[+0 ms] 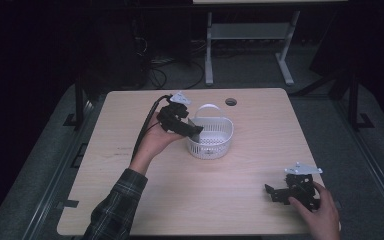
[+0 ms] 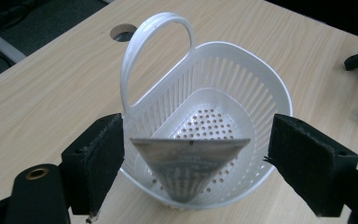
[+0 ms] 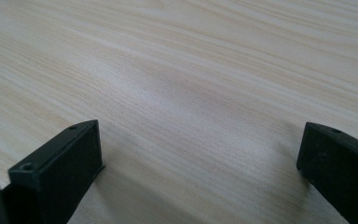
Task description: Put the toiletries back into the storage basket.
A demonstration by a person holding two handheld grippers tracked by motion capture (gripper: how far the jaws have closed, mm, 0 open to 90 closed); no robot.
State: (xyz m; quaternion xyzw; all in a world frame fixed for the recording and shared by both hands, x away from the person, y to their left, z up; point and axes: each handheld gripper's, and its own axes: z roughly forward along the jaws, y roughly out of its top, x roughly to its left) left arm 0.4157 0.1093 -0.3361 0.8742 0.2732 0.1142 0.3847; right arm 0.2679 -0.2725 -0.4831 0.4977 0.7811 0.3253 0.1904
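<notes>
The bench (image 1: 190, 200) is a broad pale wood top with a cable hole near its far edge, and nearly all of it lies bare. The white basket (image 1: 211, 137) stands upright a little beyond the middle, its loop handle raised on the far side.

Inside it a grey cone-shaped piece (image 2: 189, 165) sits point down against the near wall, its flat top edge about level with the rim. It leans on the slatted wall rather than lying flat, so I'd say a knock could tip it over or out.

The left tool (image 1: 196, 130) hovers at the near rim, released: from its own camera the jaws stand wide on either side of the cone, with neither pad pressing on it. The worry here is the draw-back. If a pad or the trailing cable catches the rim, so light a basket would likely slide or topple. The handle stands close behind, too, for anything swinging across.

The right tool (image 1: 275, 192) rests low on the bench near the right front corner, well apart from the basket, jaws spread with only wood grain between them. I see little risk there.
</notes>
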